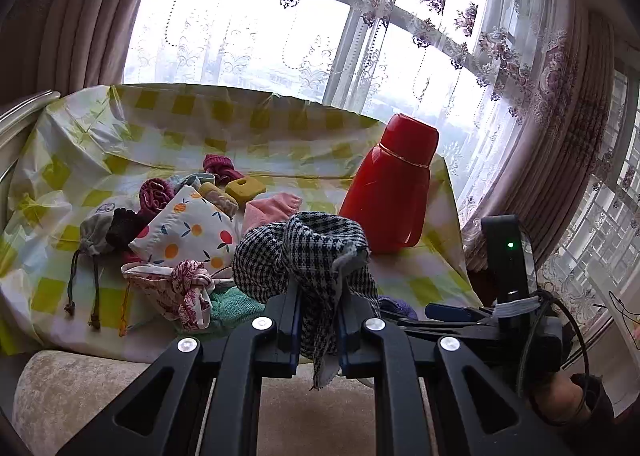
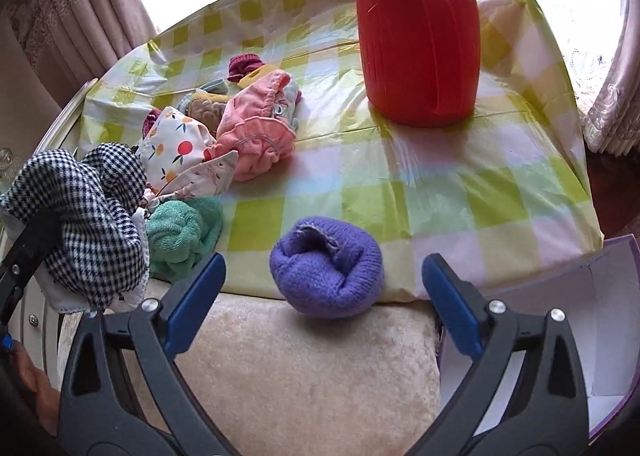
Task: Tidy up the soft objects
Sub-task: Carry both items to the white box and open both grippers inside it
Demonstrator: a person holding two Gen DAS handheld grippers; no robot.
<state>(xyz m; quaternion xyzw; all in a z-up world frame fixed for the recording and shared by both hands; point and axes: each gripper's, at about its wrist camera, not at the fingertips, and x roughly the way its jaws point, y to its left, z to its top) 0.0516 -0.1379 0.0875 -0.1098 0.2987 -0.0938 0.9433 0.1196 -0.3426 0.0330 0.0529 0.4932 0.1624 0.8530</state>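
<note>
Checked cloth (image 1: 308, 252) clamped in left hand-held gripper (image 1: 318, 320); only rt view shows purple knit roll (image 2: 326, 272) btwn open right hand-held gripper (image 2: 324, 296).

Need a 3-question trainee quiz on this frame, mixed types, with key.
1. True or false: the left tongs are shut on the checked cloth.
2. Which item lies between the open right tongs? A) purple knit roll B) green towel C) red thermos
3. Fill in: the thermos stands on the ____ tablecloth.

Key: 1 true; 2 A; 3 checkered
</note>
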